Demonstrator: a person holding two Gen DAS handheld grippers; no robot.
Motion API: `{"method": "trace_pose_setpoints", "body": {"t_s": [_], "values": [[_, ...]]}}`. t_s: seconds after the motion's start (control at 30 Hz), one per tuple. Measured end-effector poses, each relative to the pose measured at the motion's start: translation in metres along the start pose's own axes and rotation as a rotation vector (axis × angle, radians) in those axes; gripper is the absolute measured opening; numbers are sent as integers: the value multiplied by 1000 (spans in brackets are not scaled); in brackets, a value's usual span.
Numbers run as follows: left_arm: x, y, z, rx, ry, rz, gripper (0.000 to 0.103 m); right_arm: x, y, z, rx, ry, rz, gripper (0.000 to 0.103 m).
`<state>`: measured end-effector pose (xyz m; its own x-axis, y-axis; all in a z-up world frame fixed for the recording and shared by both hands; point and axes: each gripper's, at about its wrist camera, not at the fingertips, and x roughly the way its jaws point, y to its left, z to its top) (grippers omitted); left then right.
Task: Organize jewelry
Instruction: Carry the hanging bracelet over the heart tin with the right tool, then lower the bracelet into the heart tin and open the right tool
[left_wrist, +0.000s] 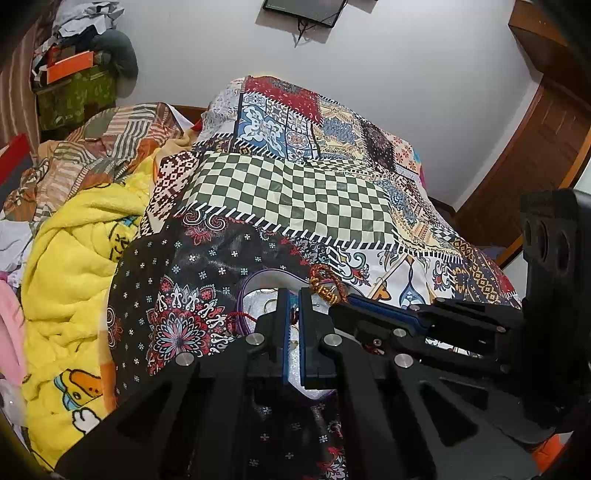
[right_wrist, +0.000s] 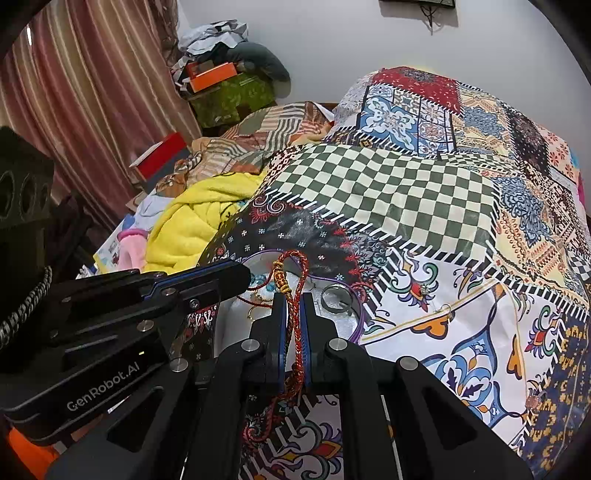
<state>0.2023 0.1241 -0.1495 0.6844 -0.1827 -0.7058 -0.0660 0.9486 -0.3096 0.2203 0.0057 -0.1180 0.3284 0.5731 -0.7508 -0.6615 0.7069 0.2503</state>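
A white, purple-rimmed jewelry tray (right_wrist: 341, 325) lies on the patterned bedspread; it also shows in the left wrist view (left_wrist: 258, 280). My right gripper (right_wrist: 294, 299) is shut on a red braided bracelet (right_wrist: 299, 273) with gold beads, held over the tray. The bracelet also shows in the left wrist view (left_wrist: 327, 286). A silver ring (right_wrist: 334, 295) and turquoise beads (right_wrist: 264, 282) lie in the tray. My left gripper (left_wrist: 293, 295) is nearly shut over the tray's left side, close to a thin red cord (left_wrist: 242, 315); whether it holds anything is unclear.
The patchwork bedspread (right_wrist: 388, 192) covers a raised mound behind the tray. A yellow blanket (left_wrist: 74, 258) lies to the left. Small earrings (right_wrist: 424, 290) sit on the spread right of the tray. Boxes and clothes (right_wrist: 221, 77) are stacked by the curtain.
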Motion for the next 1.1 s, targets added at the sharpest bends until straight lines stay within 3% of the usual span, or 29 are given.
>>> {"method": "trace_pose_setpoints", "body": {"t_s": [0.33, 0.53, 1.1], "values": [[2, 0, -1, 13, 17, 32, 2, 4, 3, -2, -18, 14, -9, 6], [-2, -1, 0, 17, 15, 45, 6, 7, 0, -2, -9, 44, -33, 23], [-33, -20, 6, 77, -63, 105, 31, -50, -23, -5, 53, -61, -79, 27]]}}
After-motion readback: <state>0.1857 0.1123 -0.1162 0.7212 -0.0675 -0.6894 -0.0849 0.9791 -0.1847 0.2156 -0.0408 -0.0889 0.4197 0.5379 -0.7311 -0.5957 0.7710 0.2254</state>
